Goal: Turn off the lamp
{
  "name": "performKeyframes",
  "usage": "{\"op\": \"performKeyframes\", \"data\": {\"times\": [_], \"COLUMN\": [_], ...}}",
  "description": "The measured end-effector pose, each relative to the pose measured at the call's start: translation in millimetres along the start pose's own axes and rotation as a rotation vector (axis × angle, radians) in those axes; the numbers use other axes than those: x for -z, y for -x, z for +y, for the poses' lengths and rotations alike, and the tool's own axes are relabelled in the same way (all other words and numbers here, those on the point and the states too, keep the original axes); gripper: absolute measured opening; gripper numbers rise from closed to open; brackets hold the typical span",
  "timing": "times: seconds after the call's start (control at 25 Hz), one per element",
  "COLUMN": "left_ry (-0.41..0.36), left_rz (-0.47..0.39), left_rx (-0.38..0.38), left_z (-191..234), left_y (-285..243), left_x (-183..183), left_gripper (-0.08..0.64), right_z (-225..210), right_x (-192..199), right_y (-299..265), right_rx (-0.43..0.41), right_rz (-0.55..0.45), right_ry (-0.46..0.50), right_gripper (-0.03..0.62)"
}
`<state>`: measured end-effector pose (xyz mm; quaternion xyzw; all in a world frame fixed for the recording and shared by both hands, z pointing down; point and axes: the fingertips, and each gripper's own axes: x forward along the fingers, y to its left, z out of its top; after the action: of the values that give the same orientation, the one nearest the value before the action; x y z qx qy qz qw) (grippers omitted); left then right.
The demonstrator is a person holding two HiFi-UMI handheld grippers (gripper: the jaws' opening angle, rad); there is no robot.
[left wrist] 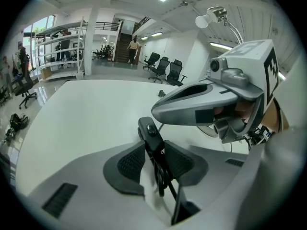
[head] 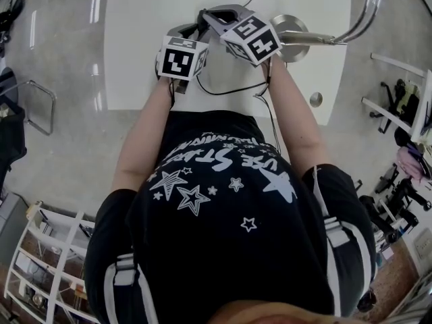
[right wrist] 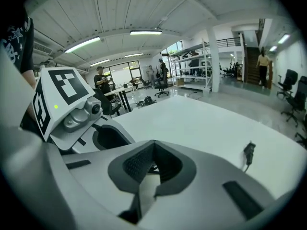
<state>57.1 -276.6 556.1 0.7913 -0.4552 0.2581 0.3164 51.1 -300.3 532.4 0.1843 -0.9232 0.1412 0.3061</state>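
The lamp has a round metal base on the white table, and its chrome arm runs off to the upper right. Its white head shows high in the left gripper view. The black inline switch on the lamp's cord stands upright between the pads of my left gripper, which is shut on it. My right gripper is shut with nothing between its pads. Its grey nose hangs just above and to the right of the switch.
A small black plug lies on the table to the right. A round cable hole sits near the table's front right corner. Office chairs, shelving and people stand far off on the shiny floor around the table.
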Motion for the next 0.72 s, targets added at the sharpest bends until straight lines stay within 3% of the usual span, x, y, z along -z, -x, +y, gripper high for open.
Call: {"op": "performKeyframes", "data": {"times": [0.2, 0.72], "left_ry": [-0.012, -0.013], "left_rz": [-0.037, -0.071], "left_rx": [0.02, -0.027], "left_z": [-3.5, -11.0], "left_y": [1.8, 21.2], "left_x": [-5.5, -11.2], "left_gripper": [0.135, 0.16], "right_z": [4.2, 11.4], "right_x": [2.1, 12.5], "right_y": [12.0, 40.1], "right_rx": [0.01, 0.004], "right_rz": [-0.007, -0.079], "right_ry": [-0.002, -0.086], "right_gripper": [0.006, 0.006]}}
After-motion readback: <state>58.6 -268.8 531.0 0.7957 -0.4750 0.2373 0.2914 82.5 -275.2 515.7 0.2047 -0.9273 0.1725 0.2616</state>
